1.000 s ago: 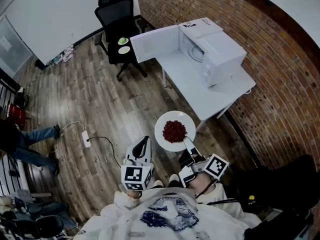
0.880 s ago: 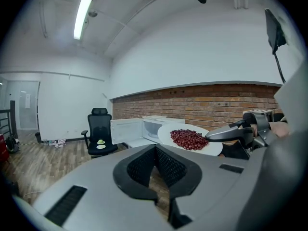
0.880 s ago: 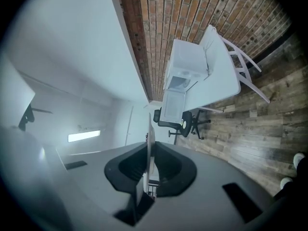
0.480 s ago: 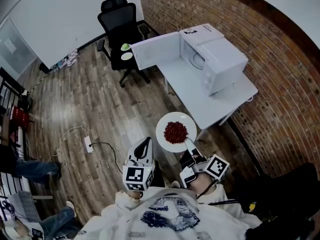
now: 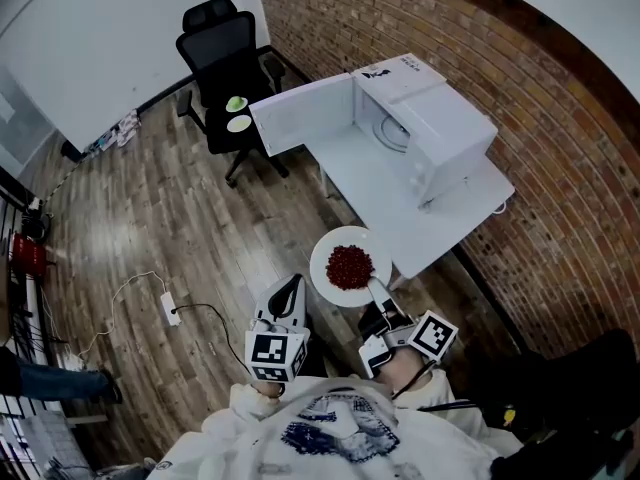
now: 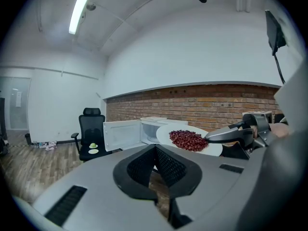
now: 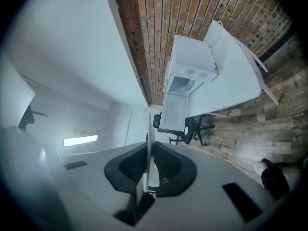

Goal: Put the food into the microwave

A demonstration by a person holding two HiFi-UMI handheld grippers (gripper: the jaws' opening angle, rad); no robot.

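From my end, one brick wall [image 5: 560,168] runs along the right side of the room, above one wooden floor [image 5: 150,218]. One white counter [image 5: 390,208] stands against the brick. It carries one white microwave [image 5: 430,118], which is the only thing I can see on it. The microwave's single door [image 5: 300,116] is swung wide open to the left, and the cavity shows one round turntable inside.

One black office chair [image 5: 225,48] sits just beyond the open door.

I have two grippers in view, both low in the head view, close to the person's body. The right gripper [image 5: 374,288] is clamped on the rim of the one white plate [image 5: 328,250]. In the right gripper view the plate [image 7: 148,143] runs edge-on between the fingers [image 7: 132,170], which are pressed against it from both sides. The left gripper [image 5: 290,280] carries nothing. In its own view the fingers [image 6: 144,165] meet at their tips with nothing between them.

The plate is held in the air over the floor, just off the near edge of the counter and well apart from the microwave. It holds one heap of red food [image 5: 349,267], piled around its middle.

On the chair seat I count two small dishes [image 5: 238,123]. The farther one has something green on it and the nearer one looks pale. I cannot tell what either holds.

On the floor to the left lies one white power strip [image 5: 170,308], with one dark cable [image 5: 205,313] trailing off it toward the person.
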